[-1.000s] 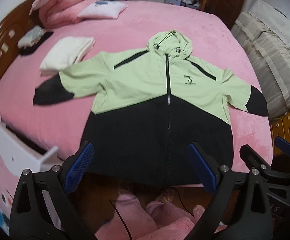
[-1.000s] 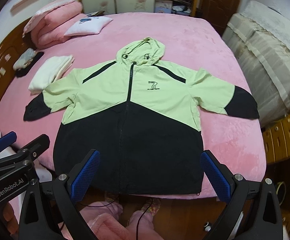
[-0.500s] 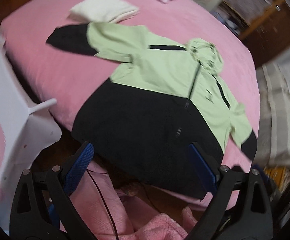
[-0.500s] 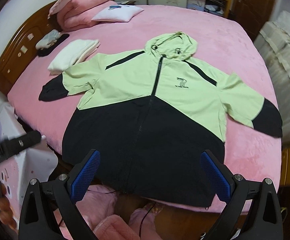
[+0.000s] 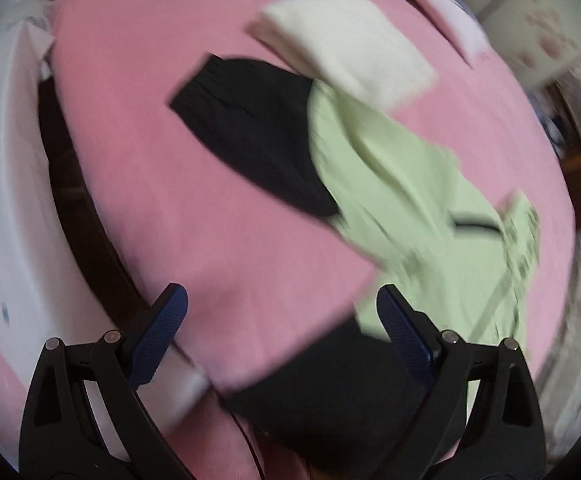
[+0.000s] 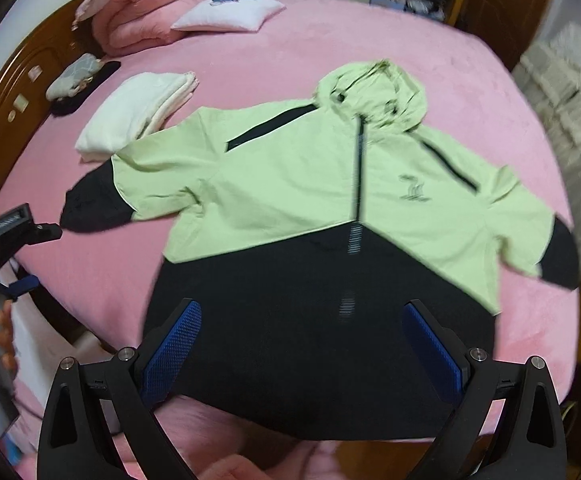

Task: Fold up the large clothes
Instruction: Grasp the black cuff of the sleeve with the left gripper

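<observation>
A large hooded jacket [image 6: 310, 200], light green above and black below, lies flat and face up on the pink bed [image 6: 370, 52], zipper shut, sleeves spread out. My right gripper [image 6: 301, 340] is open and empty, over the black hem near the bed's front edge. My left gripper [image 5: 282, 320] is open and empty, hovering over the bed short of the jacket's left sleeve, whose black cuff [image 5: 250, 128] lies ahead. The left gripper also shows in the right wrist view [image 6: 10, 232] at the far left. The left wrist view is blurred.
A folded white cloth [image 6: 138, 108] lies beside the left sleeve. A white pillow [image 6: 230, 14], folded pink quilts [image 6: 150, 8] and small dark items [image 6: 78, 80] sit by the wooden headboard [image 6: 10, 92]. A white cabinet [image 5: 6, 200] stands left of the bed.
My left gripper has swung left toward the jacket's left sleeve, which now fills its view. My right gripper has moved in closer over the hem. The jacket has not moved.
</observation>
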